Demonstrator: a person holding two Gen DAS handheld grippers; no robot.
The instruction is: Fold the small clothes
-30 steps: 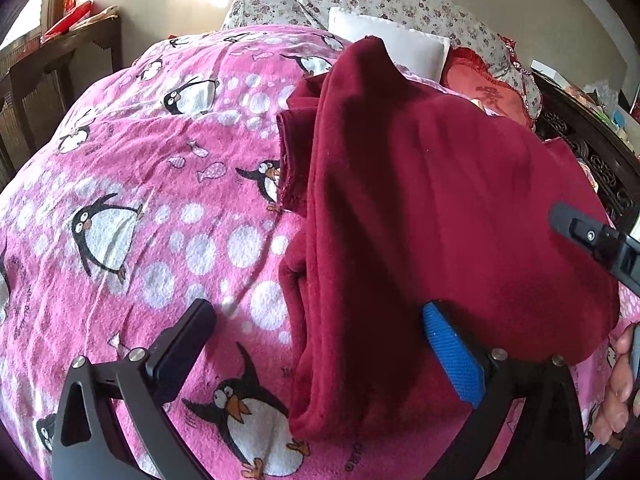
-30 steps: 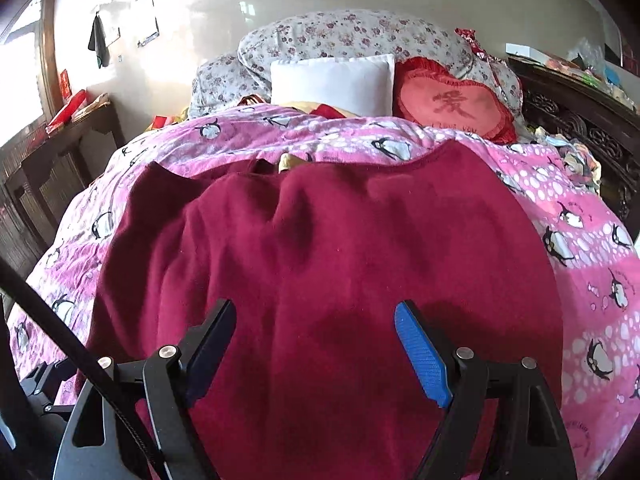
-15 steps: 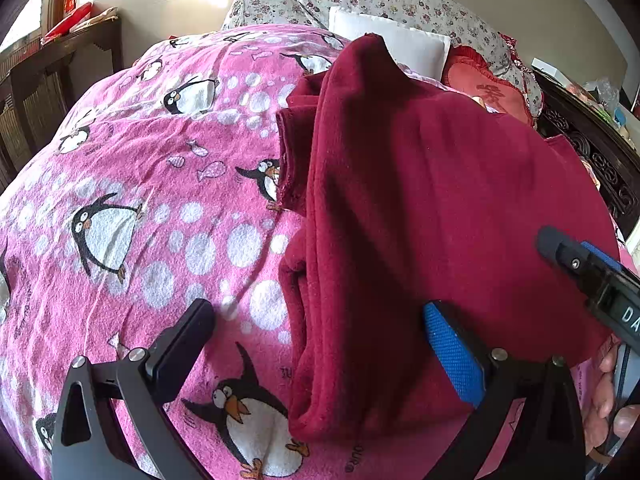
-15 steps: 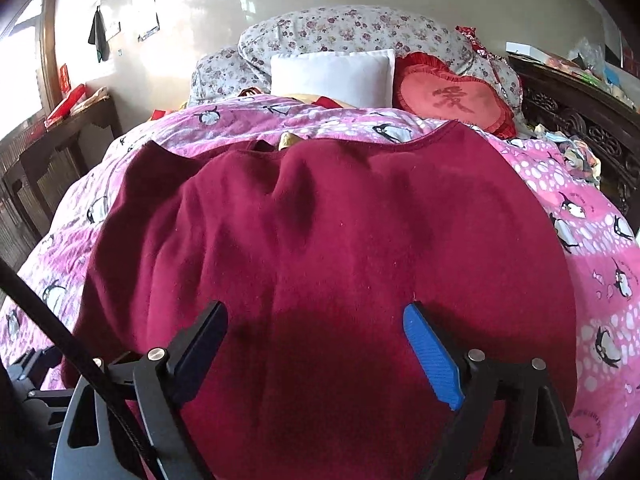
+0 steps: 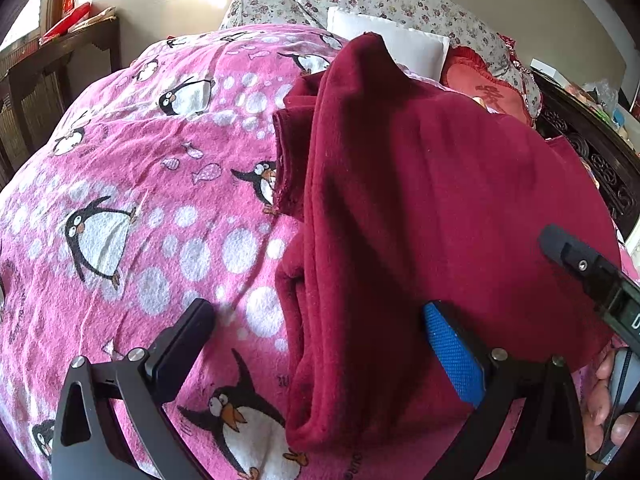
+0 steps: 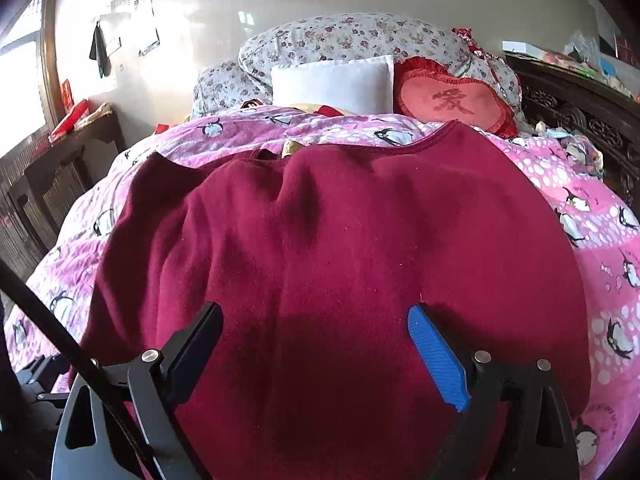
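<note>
A dark red fleece garment [image 5: 420, 200] lies spread on a pink penguin-print bedspread [image 5: 140, 184], its left side folded over into a thick layered edge. My left gripper [image 5: 316, 316] stands open over that near-left edge, one finger above the bedspread, the blue-padded one above the cloth. In the right wrist view the same garment [image 6: 340, 240] fills the middle. My right gripper [image 6: 316, 320] hovers over its near part with jaws still opening and nothing pinched between them. The right gripper's finger [image 5: 576, 260] and a hand [image 5: 604, 400] show at the left wrist view's right edge.
Floral pillows [image 6: 352, 40], a white pillow [image 6: 332, 84] and a red heart cushion [image 6: 452, 100] lie at the bed's head. A dark carved wooden bed side [image 6: 580, 116] with clutter runs along the right. A dark wooden side table [image 6: 60, 160] stands at the left wall.
The right gripper's jaws have spread wider and it has edged a little forward over the garment. The left gripper and the cloth have stayed put.
</note>
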